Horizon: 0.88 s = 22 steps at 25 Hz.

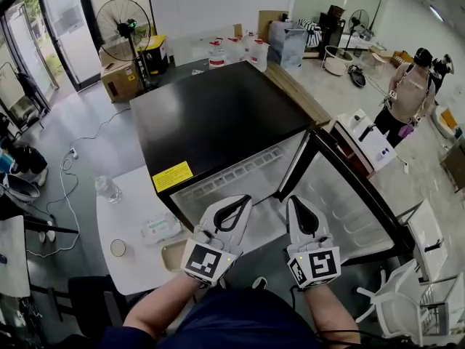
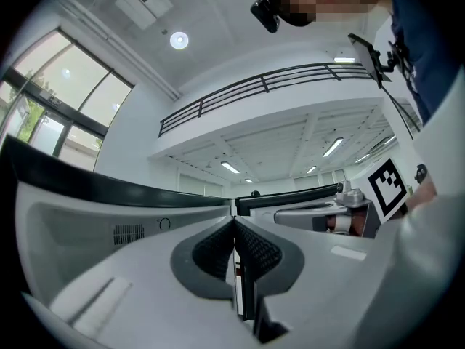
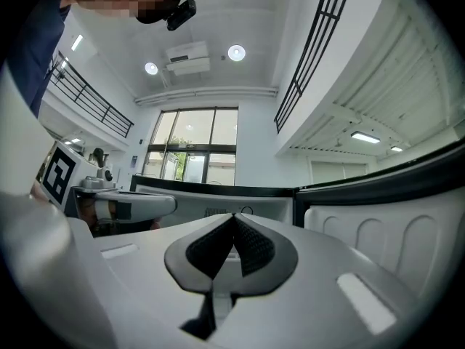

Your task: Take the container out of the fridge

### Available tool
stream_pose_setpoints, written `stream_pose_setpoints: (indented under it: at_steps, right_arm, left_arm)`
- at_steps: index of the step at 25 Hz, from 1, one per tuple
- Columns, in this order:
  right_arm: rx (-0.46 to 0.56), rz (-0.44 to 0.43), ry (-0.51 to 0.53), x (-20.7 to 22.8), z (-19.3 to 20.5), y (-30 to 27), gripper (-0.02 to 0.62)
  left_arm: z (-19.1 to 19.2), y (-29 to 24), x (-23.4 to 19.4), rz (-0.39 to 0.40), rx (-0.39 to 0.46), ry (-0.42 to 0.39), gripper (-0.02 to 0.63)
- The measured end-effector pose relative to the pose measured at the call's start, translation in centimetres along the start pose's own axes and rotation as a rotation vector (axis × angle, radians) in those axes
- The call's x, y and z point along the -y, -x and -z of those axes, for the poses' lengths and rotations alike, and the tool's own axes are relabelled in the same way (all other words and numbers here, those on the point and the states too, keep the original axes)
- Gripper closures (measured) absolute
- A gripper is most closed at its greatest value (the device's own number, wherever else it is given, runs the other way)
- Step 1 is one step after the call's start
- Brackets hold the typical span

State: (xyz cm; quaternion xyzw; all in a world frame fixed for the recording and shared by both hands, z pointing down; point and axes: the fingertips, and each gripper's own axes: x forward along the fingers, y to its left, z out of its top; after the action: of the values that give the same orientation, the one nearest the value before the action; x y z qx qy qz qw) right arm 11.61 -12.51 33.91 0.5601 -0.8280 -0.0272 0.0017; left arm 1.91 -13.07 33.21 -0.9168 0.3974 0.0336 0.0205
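A black mini fridge (image 1: 218, 115) stands in front of me with its door (image 1: 349, 198) swung open to the right, and the white inner walls (image 1: 240, 173) show. No container shows in any view. My left gripper (image 1: 236, 199) and right gripper (image 1: 296, 201) are held side by side just before the fridge opening, tips pointing at it. Both are shut with nothing between the pads. In the left gripper view the jaws (image 2: 234, 222) meet in a closed seam, with the fridge rim (image 2: 109, 187) beyond. The right gripper view shows its gripper (image 3: 234, 218) closed the same way.
A white table (image 1: 131, 267) at my left carries a water bottle (image 1: 107, 188), a pack of wipes (image 1: 161, 229) and a small round lid (image 1: 118, 248). A white chair (image 1: 414, 297) stands at the lower right. A fan (image 1: 125, 20) and boxes stand behind the fridge; a person (image 1: 410, 86) is far right.
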Motion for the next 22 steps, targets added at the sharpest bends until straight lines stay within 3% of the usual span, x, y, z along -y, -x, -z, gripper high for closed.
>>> stream_pose_setpoints:
  at_steps: [22]
  right_arm:
    - [-0.004, -0.063, 0.036, -1.8, 0.6, -1.7, 0.589]
  left_arm:
    - [2.3, -1.0, -1.4, 0.010, -0.045, 0.036, 0.603]
